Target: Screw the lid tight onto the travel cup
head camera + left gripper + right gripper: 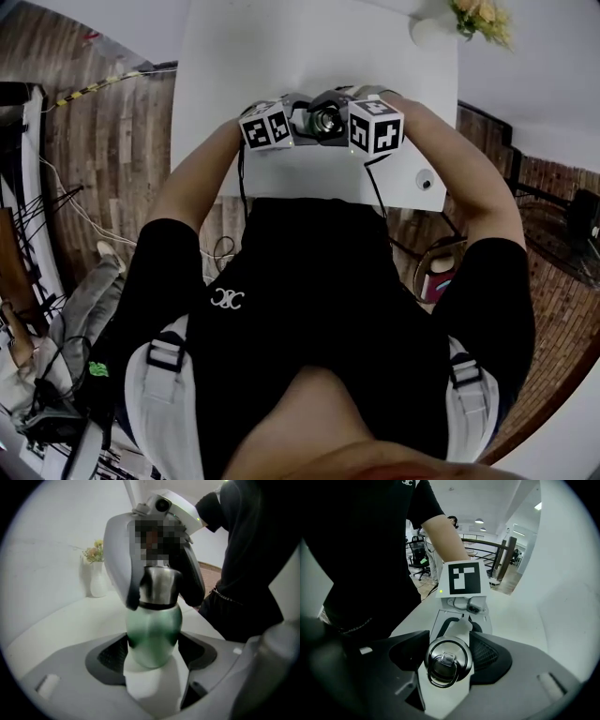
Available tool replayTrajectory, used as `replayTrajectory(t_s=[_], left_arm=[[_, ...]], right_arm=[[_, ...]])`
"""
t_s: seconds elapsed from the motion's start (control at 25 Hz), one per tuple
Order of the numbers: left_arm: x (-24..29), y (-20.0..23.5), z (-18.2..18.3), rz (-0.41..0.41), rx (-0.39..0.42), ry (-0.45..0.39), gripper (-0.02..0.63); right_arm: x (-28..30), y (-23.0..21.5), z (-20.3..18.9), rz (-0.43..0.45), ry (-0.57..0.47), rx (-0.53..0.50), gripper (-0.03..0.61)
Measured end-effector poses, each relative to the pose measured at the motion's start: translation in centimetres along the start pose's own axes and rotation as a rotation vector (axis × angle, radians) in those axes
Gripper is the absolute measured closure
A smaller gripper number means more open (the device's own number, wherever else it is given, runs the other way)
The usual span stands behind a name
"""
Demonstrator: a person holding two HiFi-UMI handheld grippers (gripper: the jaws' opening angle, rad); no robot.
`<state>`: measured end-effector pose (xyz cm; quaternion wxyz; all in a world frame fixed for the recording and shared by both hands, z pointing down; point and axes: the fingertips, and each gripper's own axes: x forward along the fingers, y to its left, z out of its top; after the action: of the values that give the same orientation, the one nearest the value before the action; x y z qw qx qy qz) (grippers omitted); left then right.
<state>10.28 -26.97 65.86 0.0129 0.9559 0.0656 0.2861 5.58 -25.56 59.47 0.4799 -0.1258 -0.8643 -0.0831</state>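
Note:
A travel cup with a green body (153,630) stands upright on the white table (281,56), close to its near edge. My left gripper (153,645) is shut on that body, a dark pad pressed to each side. The steel lid (445,660), with a ring handle on top, sits on the cup's neck. My right gripper (449,662) reaches down over it from above, and its pads touch the lid's rim on both sides. In the head view the two marker cubes flank the lid (324,119) at the table's near edge.
A white vase of flowers (441,23) stands at the table's far right corner. A small white round object (424,180) lies near the front right corner. The person's body is right behind the table's near edge. Wooden floor surrounds the table.

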Motion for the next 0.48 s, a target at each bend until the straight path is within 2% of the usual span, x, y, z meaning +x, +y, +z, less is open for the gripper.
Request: replayTrajectory(t_s=[0.12, 0.24, 0.32, 0.48], left_arm=[[-0.2, 0.0, -0.2, -0.001, -0.007, -0.002, 0.224], [-0.3, -0.1, -0.5, 0.006, -0.019, -0.002, 0.224], [-0.2, -0.1, -0.6, 0.018, -0.033, -0.004, 0.224], [-0.2, -0.2, -0.6, 0.057, -0.072, -0.015, 0.224]], right_arm=[[0.3, -0.1, 0.3, 0.005, -0.016, 0.007, 0.311], [0.4, -0.4, 0.6, -0.037, -0.068, 0.038, 0.313], [0.2, -0.7, 0.7, -0.103, -0.14, 0.09, 0.313], [-0.4, -1.8, 1.1, -0.289, -0.304, 0.243, 0.313]])
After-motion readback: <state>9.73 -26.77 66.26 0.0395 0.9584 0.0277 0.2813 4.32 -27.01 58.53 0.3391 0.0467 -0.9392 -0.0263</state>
